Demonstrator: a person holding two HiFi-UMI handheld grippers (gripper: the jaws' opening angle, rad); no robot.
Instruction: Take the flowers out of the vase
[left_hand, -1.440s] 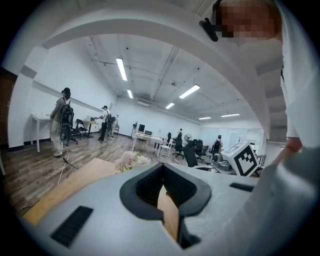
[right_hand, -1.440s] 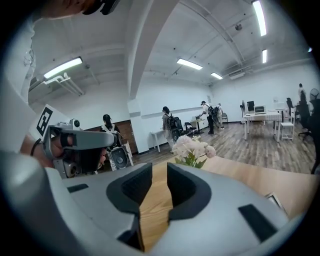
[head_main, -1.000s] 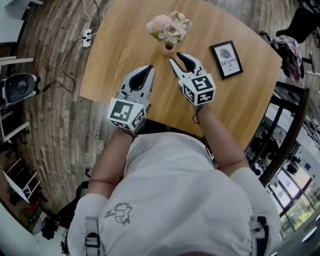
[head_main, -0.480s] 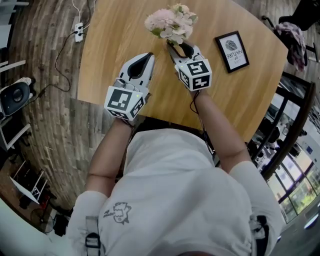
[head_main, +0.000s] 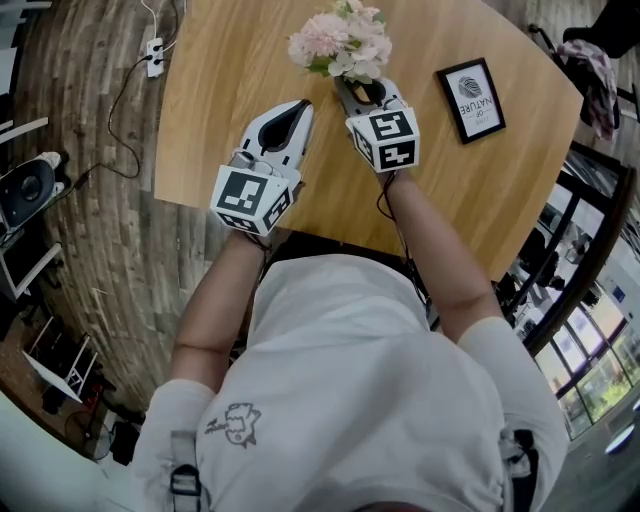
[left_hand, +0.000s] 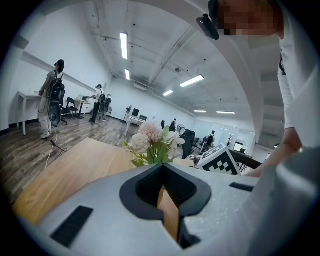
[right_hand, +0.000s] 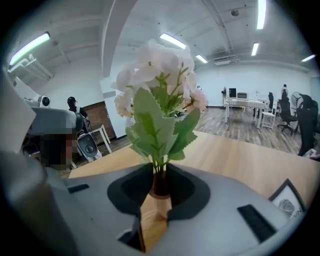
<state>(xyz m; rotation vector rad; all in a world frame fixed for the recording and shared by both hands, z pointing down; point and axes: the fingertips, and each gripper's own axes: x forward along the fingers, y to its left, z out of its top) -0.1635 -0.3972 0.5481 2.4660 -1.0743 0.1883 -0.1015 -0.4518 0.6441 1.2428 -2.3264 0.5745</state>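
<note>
A bunch of pink and white flowers (head_main: 340, 45) with green leaves (right_hand: 160, 125) stands in a small wooden vase (right_hand: 159, 199) on the round wooden table (head_main: 230, 60). My right gripper (head_main: 362, 88) reaches under the blooms. Its jaws are closing, with the stems and the vase's neck in the hollow between them and a gap still showing on each side. Left of the vase and apart from it, my left gripper (head_main: 302, 105) hovers over the table, shut and holding nothing. In the left gripper view the flowers (left_hand: 152, 145) stand just ahead, and the right gripper's marker cube (left_hand: 219, 160) is beside them.
A black-framed print (head_main: 470, 98) lies on the table to the right of the vase. A power strip (head_main: 153, 57) and cables lie on the wooden floor at the left. Chairs and dark furniture stand by the table's right edge. Several people stand far off in the room.
Both grippers have moved forward and down toward the flowers. The right gripper's jaws, wide open in front of the vase before, now sit around the stems and stand narrower.
</note>
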